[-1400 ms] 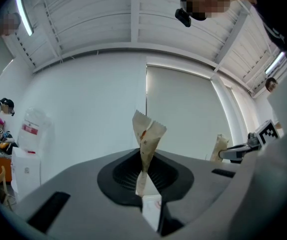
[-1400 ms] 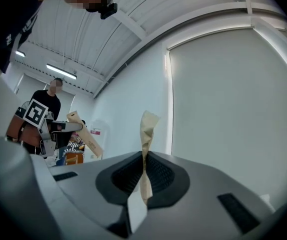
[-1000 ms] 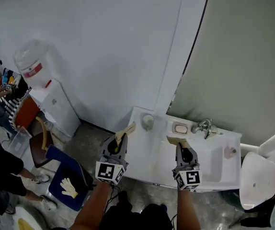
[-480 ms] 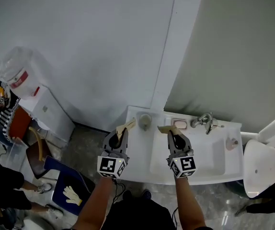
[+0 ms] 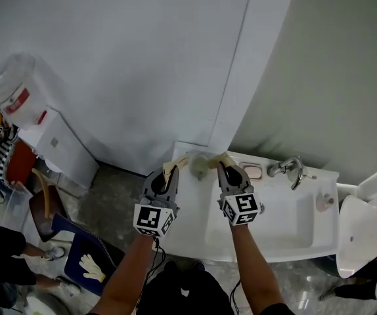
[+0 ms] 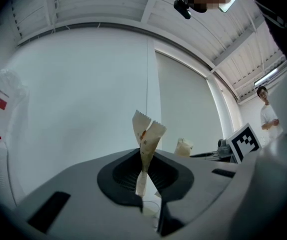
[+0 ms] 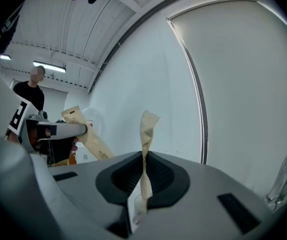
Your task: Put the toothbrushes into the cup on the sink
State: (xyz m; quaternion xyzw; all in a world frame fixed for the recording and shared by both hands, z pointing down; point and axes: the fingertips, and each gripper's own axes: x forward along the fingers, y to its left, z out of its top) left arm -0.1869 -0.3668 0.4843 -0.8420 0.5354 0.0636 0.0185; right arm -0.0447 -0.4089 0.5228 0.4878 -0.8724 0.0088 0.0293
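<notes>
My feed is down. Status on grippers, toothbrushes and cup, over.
Left gripper shut on left toothbrush, paper-wrapped. Right gripper shut on right toothbrush, also wrapped. Both tips flank the cup on the sink, neither in. Path clear.

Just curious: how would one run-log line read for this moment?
left claw: shut on left toothbrush | right claw: shut on right toothbrush | cup: on sink, between the tips | neither in cup

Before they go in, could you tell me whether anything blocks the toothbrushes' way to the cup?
Nothing visible does: the left toothbrush and the right toothbrush point at the cup on the sink; the soap dish lies off to the side.
</notes>
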